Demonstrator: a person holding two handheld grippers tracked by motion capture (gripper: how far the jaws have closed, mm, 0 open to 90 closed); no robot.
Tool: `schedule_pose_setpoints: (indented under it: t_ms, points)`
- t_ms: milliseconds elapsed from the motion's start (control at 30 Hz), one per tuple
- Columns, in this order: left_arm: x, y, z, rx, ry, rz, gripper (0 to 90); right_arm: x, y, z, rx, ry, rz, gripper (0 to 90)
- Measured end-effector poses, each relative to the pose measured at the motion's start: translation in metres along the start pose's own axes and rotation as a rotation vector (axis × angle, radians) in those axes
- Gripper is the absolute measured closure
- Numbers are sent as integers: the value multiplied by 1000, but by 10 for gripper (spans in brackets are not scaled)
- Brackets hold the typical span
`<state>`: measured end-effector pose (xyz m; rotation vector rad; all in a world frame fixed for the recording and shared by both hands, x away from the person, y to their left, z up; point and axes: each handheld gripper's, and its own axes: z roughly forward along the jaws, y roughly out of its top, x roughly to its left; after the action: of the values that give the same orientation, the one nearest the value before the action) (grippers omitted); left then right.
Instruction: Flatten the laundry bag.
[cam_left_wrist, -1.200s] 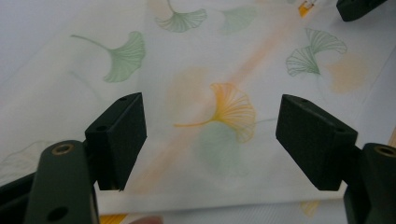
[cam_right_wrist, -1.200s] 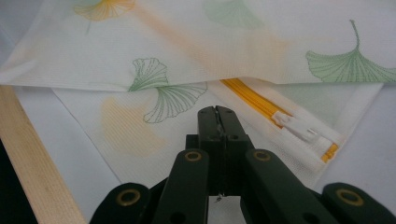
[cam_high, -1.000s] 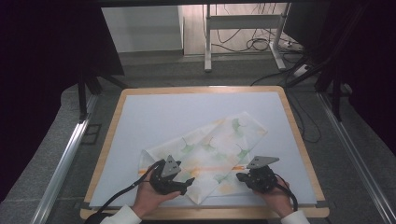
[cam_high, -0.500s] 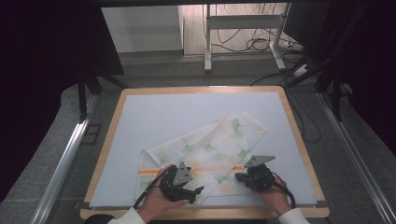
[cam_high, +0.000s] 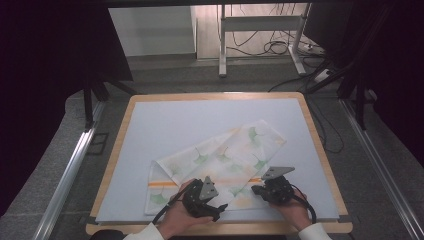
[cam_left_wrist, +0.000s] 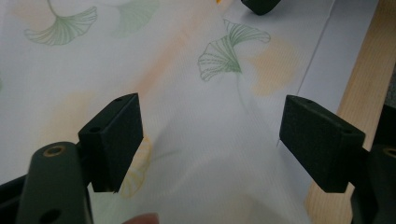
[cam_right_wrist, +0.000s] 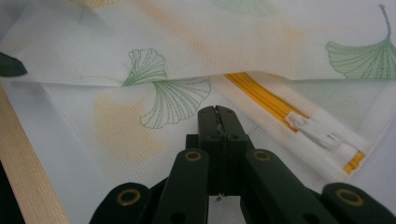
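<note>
Lying on the near half of the table (cam_high: 165, 120), toward its right, we record a white cloth (cam_high: 220, 165) printed with green and yellow ginkgo leaves, folded so one flap runs diagonally up to the right. A yellow zip (cam_right_wrist: 264, 95) with a white pull (cam_right_wrist: 317, 130) runs across it; in the high view it shows as an orange stripe beneath the folded flap.

Left tool (cam_high: 202, 197): held over the cloth's near edge, jaws spread wide. In the left gripper view the two black pads (cam_left_wrist: 116, 135) stand well apart, with only cloth between and below them, and nothing gripped. A fingertip shows at the bottom edge of that view.

Right tool (cam_high: 272, 189): at the cloth's near right corner, jaws closed together. In the right gripper view the tips meet over the cloth just beside the zip pull; whether any fabric is caught between them we cannot tell.

Compared with half a second ago, we note the left tool sits slightly farther right and nearer the right tool, and the cloth's lower left portion lies flatter; the right tool holds about the same place.

Table: pale blue surface, wooden rim (cam_high: 320, 145). Beyond it, grey floor (cam_high: 200, 75), cables (cam_high: 280, 47) and a metal stand (cam_high: 222, 40).
</note>
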<state>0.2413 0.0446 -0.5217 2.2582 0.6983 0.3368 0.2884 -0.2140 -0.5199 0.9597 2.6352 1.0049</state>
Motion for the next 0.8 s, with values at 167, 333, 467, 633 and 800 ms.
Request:
schedule_pose_setpoints:
  t_ms: [167,333,467,633,800]
  points:
    - [-3,6,12,25,-8,22,215,-1,0,0,1,4,9,897]
    - [-3,3,17,52,-12,23,297,-2,-1,-1,1,7,5,897]
    - [1,2,17,62,-35,12,320,-2,-1,-1,3,7,6,897]
    - [6,2,17,68,-71,-1,401,-2,-1,-1,2,7,15,897]
    - [13,2,16,65,-64,-9,554,-2,-1,-1,2,7,17,897]
